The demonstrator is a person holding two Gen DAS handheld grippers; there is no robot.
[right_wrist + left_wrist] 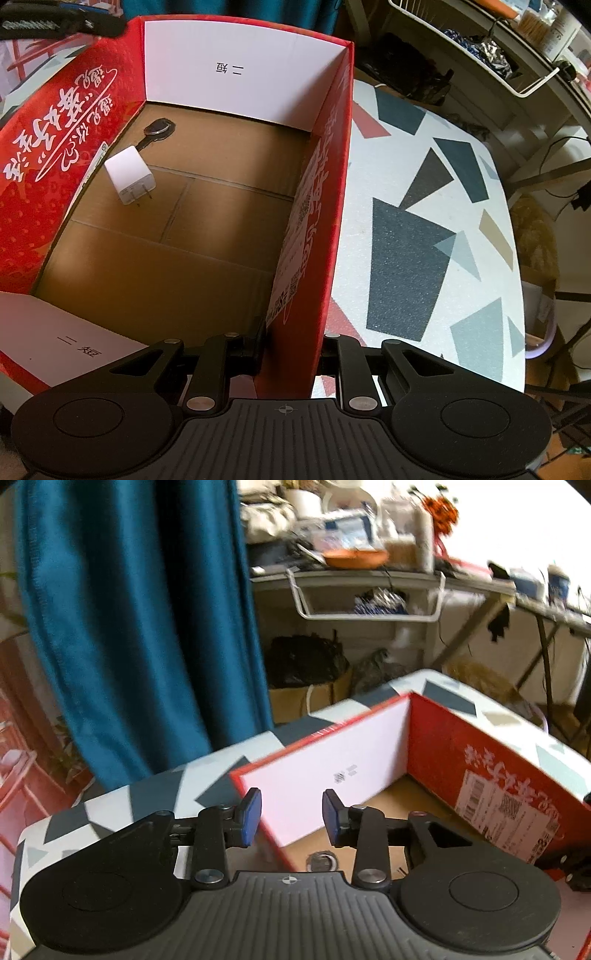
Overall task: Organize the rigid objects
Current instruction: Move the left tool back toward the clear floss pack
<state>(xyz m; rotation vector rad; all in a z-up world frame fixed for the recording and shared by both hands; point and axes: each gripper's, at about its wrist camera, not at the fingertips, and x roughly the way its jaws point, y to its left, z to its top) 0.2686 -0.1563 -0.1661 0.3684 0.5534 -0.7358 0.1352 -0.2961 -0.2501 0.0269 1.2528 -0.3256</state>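
A red cardboard box [44, 177] with white inner end flaps stands open on a patterned table [424, 229]. On its brown floor lie a white plug charger [129, 179] and a dark key-like item with a round head [159, 129]. My right gripper [291, 354] is shut on the box's right side wall, one finger inside and one outside. My left gripper [291, 818] hovers over the box's near corner, open, blue pads [253, 818] apart with nothing between them. Behind it stands the white flap [325, 782] of the red box [480, 775]; a small round item [321, 862] lies below.
A teal curtain [140, 627] hangs at the left behind the table [110, 812]. Beyond stands a cluttered shelf with a white wire basket [369, 602], and bags sit on the floor under it. The table's rounded edge [513, 258] drops off at the right.
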